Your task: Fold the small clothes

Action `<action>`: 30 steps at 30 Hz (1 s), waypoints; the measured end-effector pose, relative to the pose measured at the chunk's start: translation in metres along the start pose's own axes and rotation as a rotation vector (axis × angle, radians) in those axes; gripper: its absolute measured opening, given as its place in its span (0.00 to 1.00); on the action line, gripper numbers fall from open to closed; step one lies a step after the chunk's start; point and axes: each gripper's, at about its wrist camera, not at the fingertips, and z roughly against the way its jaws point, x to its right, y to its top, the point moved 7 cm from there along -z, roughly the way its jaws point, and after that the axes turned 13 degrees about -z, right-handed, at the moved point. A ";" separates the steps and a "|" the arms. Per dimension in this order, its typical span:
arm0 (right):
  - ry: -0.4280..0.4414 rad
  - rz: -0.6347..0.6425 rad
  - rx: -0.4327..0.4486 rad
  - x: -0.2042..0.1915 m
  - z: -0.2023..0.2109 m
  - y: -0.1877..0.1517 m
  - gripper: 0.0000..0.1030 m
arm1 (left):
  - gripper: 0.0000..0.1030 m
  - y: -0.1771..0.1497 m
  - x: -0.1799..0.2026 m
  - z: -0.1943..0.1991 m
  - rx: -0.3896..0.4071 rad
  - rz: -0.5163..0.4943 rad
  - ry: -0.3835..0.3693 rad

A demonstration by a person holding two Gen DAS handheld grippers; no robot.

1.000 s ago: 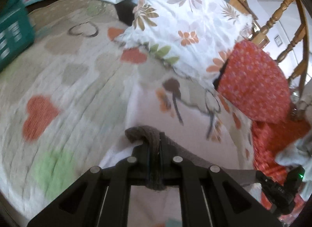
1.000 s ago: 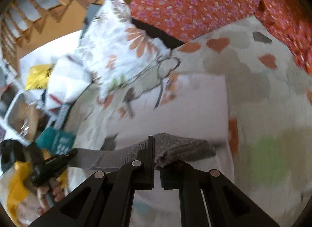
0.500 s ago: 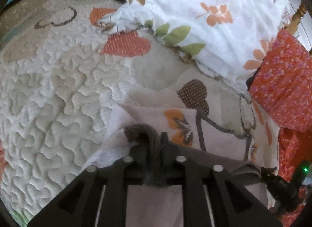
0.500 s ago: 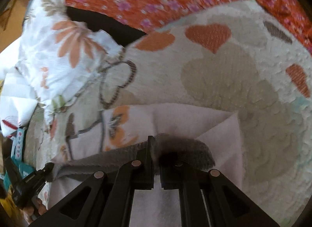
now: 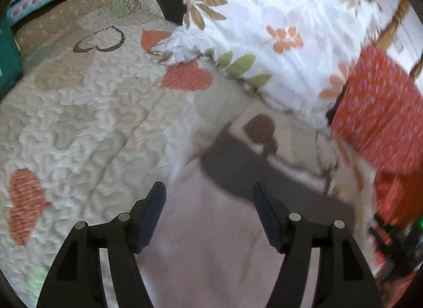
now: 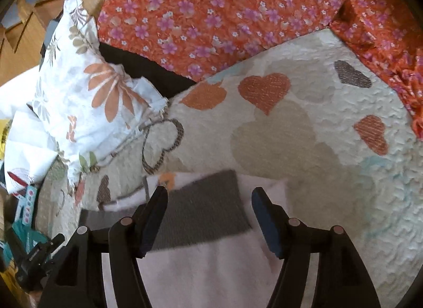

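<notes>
Both claws, left [image 5: 208,203] and right [image 6: 209,208], spread wide, holding nothing. Pale pink garment with grey ribbed waistband [image 6: 201,215]: soft, light, limp; best gripped at waistband corners.

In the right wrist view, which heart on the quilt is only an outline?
The brown heart outline beside the white floral pillow. The other hearts are filled, like the orange heart and grey heart.

We see the pale garment [image 5: 211,249] run off the bottom edge, its grey band [image 5: 238,167] smeared by blur.
</notes>
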 end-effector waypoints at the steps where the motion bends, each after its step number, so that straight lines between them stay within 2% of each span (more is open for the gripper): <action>1: -0.012 0.002 -0.009 0.003 0.003 -0.004 0.69 | 0.65 -0.007 -0.003 0.002 -0.012 -0.028 0.019; 4: -0.022 -0.015 -0.062 0.014 0.008 -0.017 0.69 | 0.65 -0.033 -0.015 0.008 -0.064 -0.114 0.069; 6: -0.008 -0.040 -0.098 0.021 0.013 -0.026 0.69 | 0.65 -0.046 -0.021 0.010 -0.093 -0.143 0.065; 9: 0.004 -0.053 -0.125 0.024 0.021 -0.038 0.69 | 0.65 -0.069 -0.025 0.013 -0.138 -0.193 0.021; 11: -0.007 -0.042 -0.134 0.026 0.026 -0.047 0.69 | 0.39 -0.085 -0.025 0.010 -0.199 -0.279 0.048; 12: -0.015 -0.033 -0.139 0.028 0.030 -0.053 0.69 | 0.19 -0.089 -0.029 0.010 -0.214 -0.315 0.099; 13: -0.024 -0.025 -0.142 0.030 0.033 -0.057 0.69 | 0.14 -0.092 -0.035 0.011 -0.221 -0.329 0.151; 15: -0.045 -0.014 -0.138 0.037 0.043 -0.062 0.69 | 0.14 -0.093 -0.051 0.016 -0.213 -0.336 0.257; 16: -0.052 -0.013 -0.128 0.040 0.050 -0.064 0.69 | 0.14 -0.093 -0.057 0.018 -0.214 -0.327 0.272; 18: -0.060 -0.018 -0.105 0.048 0.062 -0.064 0.69 | 0.14 -0.093 -0.077 0.025 -0.223 -0.275 0.358; 19: -0.062 -0.024 -0.093 0.053 0.069 -0.063 0.69 | 0.14 -0.094 -0.087 0.029 -0.220 -0.237 0.377; 22: -0.050 -0.058 -0.067 0.068 0.088 -0.067 0.69 | 0.14 -0.096 -0.104 0.044 -0.201 -0.112 0.317; 24: -0.027 -0.066 -0.060 0.073 0.099 -0.072 0.69 | 0.16 -0.093 -0.099 0.062 -0.141 -0.107 0.289; 26: -0.010 -0.035 -0.055 0.071 0.106 -0.078 0.69 | 0.24 -0.094 -0.088 0.079 -0.086 -0.112 0.273; 28: -0.007 0.017 -0.058 0.065 0.109 -0.088 0.69 | 0.38 -0.099 -0.074 0.091 -0.046 -0.102 0.217; 30: -0.017 0.049 -0.081 0.058 0.106 -0.100 0.69 | 0.43 -0.105 -0.064 0.097 -0.037 -0.089 0.178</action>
